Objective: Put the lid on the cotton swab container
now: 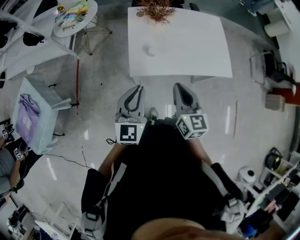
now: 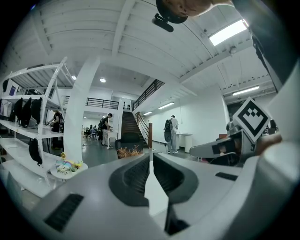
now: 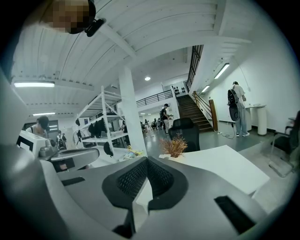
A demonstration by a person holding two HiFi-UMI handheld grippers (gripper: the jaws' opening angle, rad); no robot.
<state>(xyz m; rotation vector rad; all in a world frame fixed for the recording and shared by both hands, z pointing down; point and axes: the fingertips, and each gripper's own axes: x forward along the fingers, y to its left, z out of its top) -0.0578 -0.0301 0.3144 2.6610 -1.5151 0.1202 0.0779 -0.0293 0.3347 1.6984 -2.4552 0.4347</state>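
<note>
A small white round object [image 1: 150,50] sits alone on the white table [image 1: 197,47] ahead of me; it is too small to tell whether it is the cotton swab container or its lid. Both grippers hover side by side over the floor, short of the table's near edge. My left gripper [image 1: 138,88] [image 2: 151,154] is shut, its dark pads meeting with nothing between them. My right gripper [image 1: 179,86] [image 3: 146,159] is shut too and holds nothing. Neither gripper view shows the small white object.
A dried plant [image 1: 157,9] [image 3: 174,146] stands at the table's far edge. A round side table [image 1: 75,16] with colourful items is at the far left, a pale grey seat [image 1: 37,112] at the left, and a chair [image 1: 272,68] to the right. People stand far off near a staircase.
</note>
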